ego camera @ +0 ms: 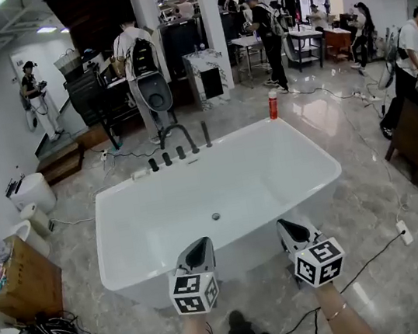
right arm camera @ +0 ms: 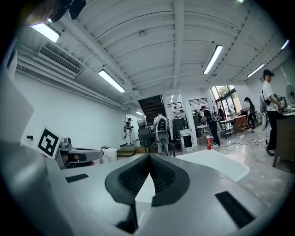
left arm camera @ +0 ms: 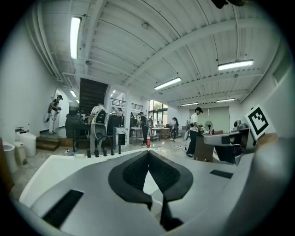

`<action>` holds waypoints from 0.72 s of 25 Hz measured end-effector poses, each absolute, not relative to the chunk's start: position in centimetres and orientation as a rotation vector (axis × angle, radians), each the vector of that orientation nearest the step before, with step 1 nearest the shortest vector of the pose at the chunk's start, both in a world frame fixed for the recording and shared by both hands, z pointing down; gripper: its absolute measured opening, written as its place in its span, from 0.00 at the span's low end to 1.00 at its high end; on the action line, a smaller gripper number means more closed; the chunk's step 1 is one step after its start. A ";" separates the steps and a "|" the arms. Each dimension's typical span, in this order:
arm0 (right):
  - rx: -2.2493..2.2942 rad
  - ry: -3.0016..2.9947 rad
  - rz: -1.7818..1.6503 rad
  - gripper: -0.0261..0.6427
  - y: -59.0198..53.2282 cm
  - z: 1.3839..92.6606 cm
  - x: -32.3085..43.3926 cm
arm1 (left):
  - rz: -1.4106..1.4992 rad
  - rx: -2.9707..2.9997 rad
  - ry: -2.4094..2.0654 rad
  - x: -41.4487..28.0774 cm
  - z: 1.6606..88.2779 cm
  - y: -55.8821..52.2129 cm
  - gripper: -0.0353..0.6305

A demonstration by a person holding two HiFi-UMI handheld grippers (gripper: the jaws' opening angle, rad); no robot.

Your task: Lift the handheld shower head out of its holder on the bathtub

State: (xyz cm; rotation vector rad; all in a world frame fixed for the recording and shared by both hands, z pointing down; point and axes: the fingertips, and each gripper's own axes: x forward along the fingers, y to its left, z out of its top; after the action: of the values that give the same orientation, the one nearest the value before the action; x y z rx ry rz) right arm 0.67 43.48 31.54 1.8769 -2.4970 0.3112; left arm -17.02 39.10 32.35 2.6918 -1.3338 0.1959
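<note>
In the head view the white bathtub [ego camera: 243, 135] fills the middle of the frame, and the handheld shower head [ego camera: 206, 133] stands as a slim black upright rod in its holder on the far rim, just right of the arched black spout [ego camera: 176, 133] and a row of black knobs [ego camera: 167, 159]. The left gripper [ego camera: 199, 244] and right gripper [ego camera: 287, 225] hang at the lower centre over the near rim, well apart from the rod. In the left gripper view the dark pads meet at their tips with nothing between them, and the rod [left arm camera: 119, 146] shows small at centre left beyond the tub's rim [left arm camera: 50, 163]. In the right gripper view the pads are likewise pressed together and empty, with the tub [right arm camera: 216, 166] ahead; the fittings there are too small to tell apart. The rod looks rigid, light and smooth, likely slippery, with a hose probably trailing below; a grip round its mid-shaft and a straight upward pull seems best.
</note>
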 end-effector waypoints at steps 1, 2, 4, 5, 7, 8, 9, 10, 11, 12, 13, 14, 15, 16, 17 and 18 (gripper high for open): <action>1.879 -2.496 0.319 0.05 43.3 31.6 0.9 | 0.204 2.690 -1.335 -16.8 32.5 39.0 0.08; 1.880 -2.495 0.325 0.05 43.2 31.8 1.1 | 0.213 2.688 -1.337 -16.7 32.7 38.8 0.08; 1.876 -2.499 0.330 0.05 42.7 32.1 1.3 | 0.228 2.683 -1.340 -16.5 33.2 38.3 0.08; 1.872 -2.501 0.330 0.05 42.4 32.2 1.3 | 0.232 2.680 -1.342 -16.5 33.5 37.9 0.08; 1.865 -2.501 0.329 0.05 41.5 32.5 1.4 | 0.234 2.675 -1.344 -16.3 33.9 36.8 0.08; 1.862 -2.500 0.330 0.05 40.8 32.6 1.5 | 0.235 2.672 -1.344 -16.1 34.1 36.2 0.08; 1.858 -2.500 0.331 0.05 40.0 32.7 1.6 | 0.237 2.668 -1.344 -16.0 34.4 35.3 0.08; 1.852 -2.500 0.332 0.05 39.0 32.8 1.6 | 0.239 2.664 -1.341 -15.8 34.7 34.3 0.08; 1.843 -2.500 0.334 0.05 37.9 32.9 1.7 | 0.241 2.659 -1.337 -15.5 35.0 33.2 0.08; 1.831 -2.501 0.336 0.05 36.7 33.2 1.8 | 0.243 2.655 -1.332 -15.2 35.4 31.9 0.08; 1.818 -2.503 0.340 0.05 35.3 33.6 2.0 | 0.247 2.652 -1.326 -14.8 35.9 30.5 0.08; 1.805 -2.506 0.346 0.05 33.7 34.0 2.3 | 0.251 2.649 -1.323 -14.3 36.5 28.9 0.08; 1.795 -2.510 0.353 0.05 32.2 34.5 2.7 | 0.257 2.645 -1.322 -13.7 37.1 27.3 0.08; 1.789 -2.512 0.361 0.05 30.5 35.0 3.3 | 0.261 2.641 -1.325 -13.1 37.6 25.7 0.08; 1.785 -2.512 0.368 0.05 28.9 35.4 4.0 | 0.263 2.636 -1.330 -12.4 38.1 24.0 0.08; 1.783 -2.511 0.376 0.05 27.2 35.7 4.8 | 0.263 2.631 -1.334 -11.7 38.4 22.3 0.08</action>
State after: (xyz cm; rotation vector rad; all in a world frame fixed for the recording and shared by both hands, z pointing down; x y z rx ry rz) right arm 4.80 27.21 35.73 1.7825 -2.5115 0.3758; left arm -11.67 22.26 38.44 2.6306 -1.3344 0.2634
